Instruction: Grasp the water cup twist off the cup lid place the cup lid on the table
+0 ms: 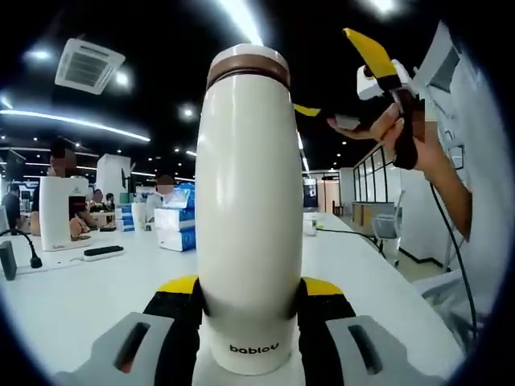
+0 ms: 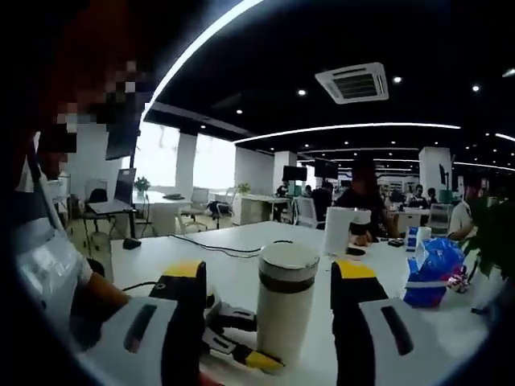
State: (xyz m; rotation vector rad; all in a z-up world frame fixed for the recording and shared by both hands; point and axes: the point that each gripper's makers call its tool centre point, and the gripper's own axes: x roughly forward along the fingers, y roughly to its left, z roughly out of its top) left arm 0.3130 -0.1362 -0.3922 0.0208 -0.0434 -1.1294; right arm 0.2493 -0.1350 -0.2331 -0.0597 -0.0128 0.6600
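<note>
Cup (image 1: 248,217) stands upright on the desk (image 1: 72,297), long axis vertical, base pinched between the left claw's (image 1: 249,301) yellow-tipped jaws. Lid (image 1: 248,66) still on top: brown band under a pale cap.

Right claw (image 2: 267,310) is spread, jaws either side of the cup (image 2: 286,310) with clear gaps, not touching. From the left gripper view it sits up beside the lid, level with it, off to one side (image 1: 358,80). So the right claw is the one nearer the lid; it looks like it needs to come in over the cap and close before twisting.

Cup body: smooth glossy cream, barrel-shaped, widest mid-height, likely slippery. Desk white, flat.
</note>
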